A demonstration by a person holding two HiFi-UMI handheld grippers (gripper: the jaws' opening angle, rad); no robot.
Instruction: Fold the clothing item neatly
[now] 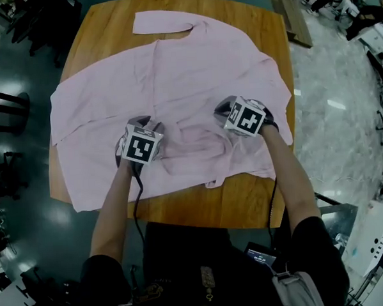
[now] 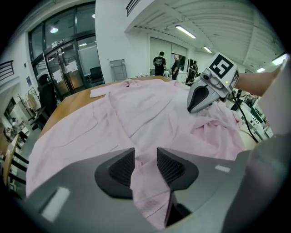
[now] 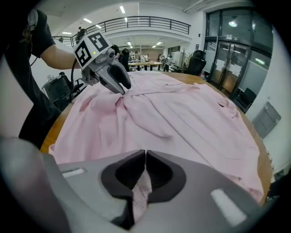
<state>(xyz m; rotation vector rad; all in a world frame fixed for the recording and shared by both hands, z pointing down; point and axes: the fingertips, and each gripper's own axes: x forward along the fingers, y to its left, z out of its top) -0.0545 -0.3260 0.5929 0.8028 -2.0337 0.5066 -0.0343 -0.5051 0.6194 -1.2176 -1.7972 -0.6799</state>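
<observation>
One pink shirt point(image 1: 175, 79) is lying spread over one wooden desk point(image 1: 108, 25), mid-frame. Two hand-held grippers are bearing on its lower edge. The left hand-held gripper point(image 2: 145, 159) is standing open astride a fold. The right hand-held gripper point(image 3: 144, 158) is pinching fabric shut.

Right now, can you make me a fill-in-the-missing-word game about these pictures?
The shirt spread on the table is coloured ___.
The table under it is made of ___.
The jaws of the right gripper are ___ on a fold of the shirt.
The jaws of the left gripper stand ___, with shirt cloth between them.
Missing words: pink; wood; shut; open.
</observation>
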